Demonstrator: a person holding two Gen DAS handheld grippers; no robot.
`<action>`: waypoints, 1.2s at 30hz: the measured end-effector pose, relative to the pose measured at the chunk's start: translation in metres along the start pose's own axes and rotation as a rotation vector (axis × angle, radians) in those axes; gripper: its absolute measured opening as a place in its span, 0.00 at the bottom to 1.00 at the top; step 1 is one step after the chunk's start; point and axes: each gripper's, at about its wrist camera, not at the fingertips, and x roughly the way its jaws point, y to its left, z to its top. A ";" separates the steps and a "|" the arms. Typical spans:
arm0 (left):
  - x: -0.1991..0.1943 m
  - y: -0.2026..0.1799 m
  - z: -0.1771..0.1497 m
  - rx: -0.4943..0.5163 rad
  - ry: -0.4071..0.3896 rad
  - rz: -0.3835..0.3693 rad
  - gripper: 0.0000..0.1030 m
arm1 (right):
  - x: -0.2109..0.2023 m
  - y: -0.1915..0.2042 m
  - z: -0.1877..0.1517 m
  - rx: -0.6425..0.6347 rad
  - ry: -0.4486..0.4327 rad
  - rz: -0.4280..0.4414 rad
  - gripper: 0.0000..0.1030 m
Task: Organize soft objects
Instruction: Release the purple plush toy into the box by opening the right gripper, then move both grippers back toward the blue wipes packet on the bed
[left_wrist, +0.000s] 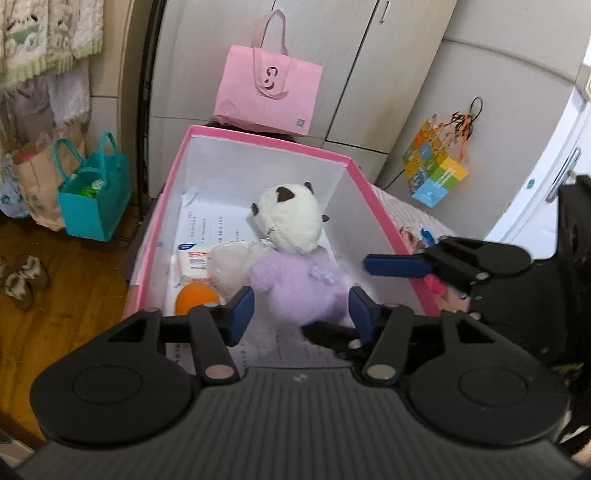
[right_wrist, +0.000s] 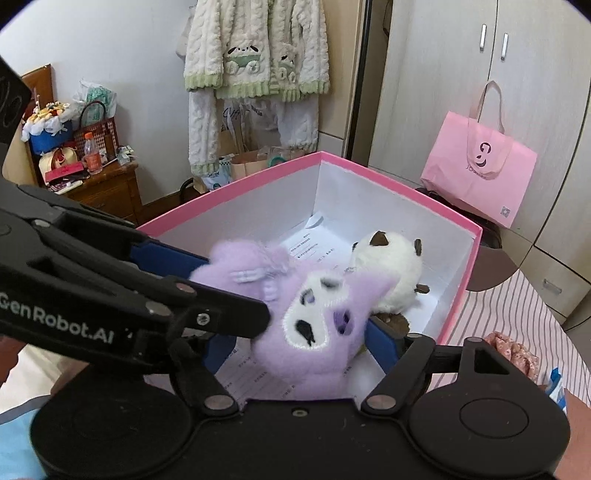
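Observation:
A purple plush toy (left_wrist: 295, 288) (right_wrist: 306, 325) lies inside the pink box (left_wrist: 258, 138) (right_wrist: 465, 266), beside a white plush with brown ears (left_wrist: 288, 218) (right_wrist: 391, 266). My left gripper (left_wrist: 301, 314) is open, its blue pads either side of the purple plush's lower end. My right gripper (right_wrist: 299, 343) is open around the purple plush, which fills the gap between its pads; the left gripper crosses in front of it. The right gripper's fingers (left_wrist: 399, 266) reach in over the box's right wall in the left wrist view.
In the box lie papers, a white packet (left_wrist: 195, 262), clear plastic and an orange ball (left_wrist: 195, 299). A pink paper bag (left_wrist: 267, 92) (right_wrist: 480, 173) stands behind it. A teal bag (left_wrist: 94, 195) stands on the wooden floor at left. Striped bedding (right_wrist: 509, 314) lies to the right.

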 end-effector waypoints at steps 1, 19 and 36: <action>-0.002 -0.004 -0.001 0.027 -0.004 0.021 0.60 | -0.002 -0.002 -0.001 0.006 -0.001 0.001 0.79; -0.084 -0.050 -0.014 0.141 -0.172 0.018 0.68 | -0.082 -0.002 -0.023 0.007 -0.118 -0.013 0.83; -0.138 -0.111 -0.051 0.289 -0.222 -0.036 0.82 | -0.176 -0.002 -0.075 -0.037 -0.216 -0.114 0.88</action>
